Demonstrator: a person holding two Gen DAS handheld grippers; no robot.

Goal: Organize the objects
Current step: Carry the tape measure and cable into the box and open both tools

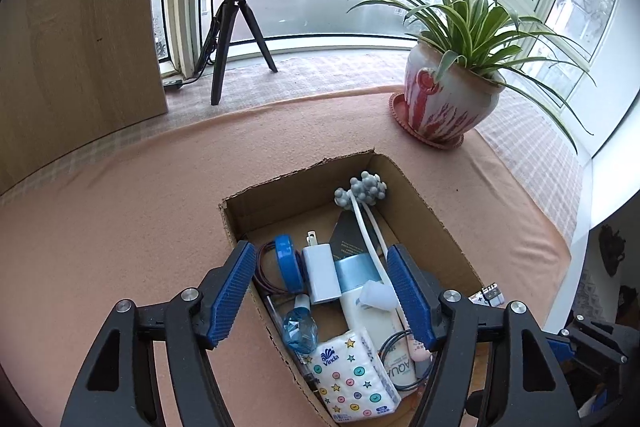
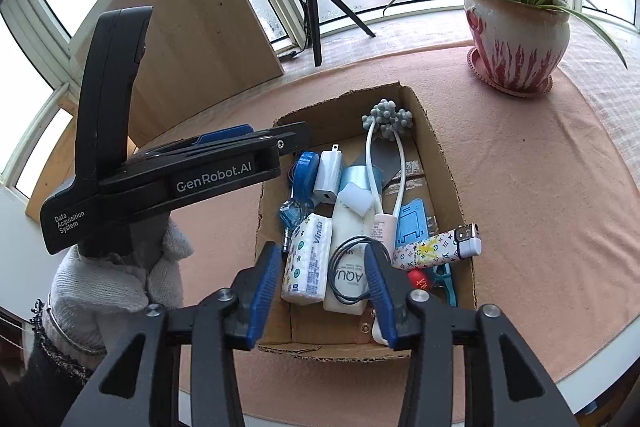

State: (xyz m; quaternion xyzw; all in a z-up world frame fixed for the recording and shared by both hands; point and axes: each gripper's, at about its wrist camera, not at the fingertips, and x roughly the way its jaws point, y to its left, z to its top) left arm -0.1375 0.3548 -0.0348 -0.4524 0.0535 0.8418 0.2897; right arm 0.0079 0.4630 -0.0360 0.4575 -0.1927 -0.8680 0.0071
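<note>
An open cardboard box (image 1: 432,211) (image 2: 440,147) sits on the pink cloth, holding several small items. Among them are a star-patterned tissue pack (image 1: 352,375) (image 2: 308,259), a white charger (image 1: 320,273) (image 2: 328,175), a white bottle with a pale-blue cap (image 1: 356,271) (image 2: 348,219), a grey-knobbed massager (image 1: 364,187) (image 2: 388,119) and a blue round tin (image 1: 288,263). A patterned lighter (image 2: 436,245) lies across the box's right rim. My left gripper (image 1: 320,249) hangs open over the box's left side with nothing between its pads. My right gripper (image 2: 322,247) hangs open over the near end, also holding nothing.
A potted spider plant (image 1: 448,95) (image 2: 516,39) stands at the back right. A ring light on a black tripod (image 1: 232,39) (image 2: 316,11) and a wooden board (image 1: 80,27) stand by the window. A gloved hand (image 2: 120,279) holds the left gripper beside the box.
</note>
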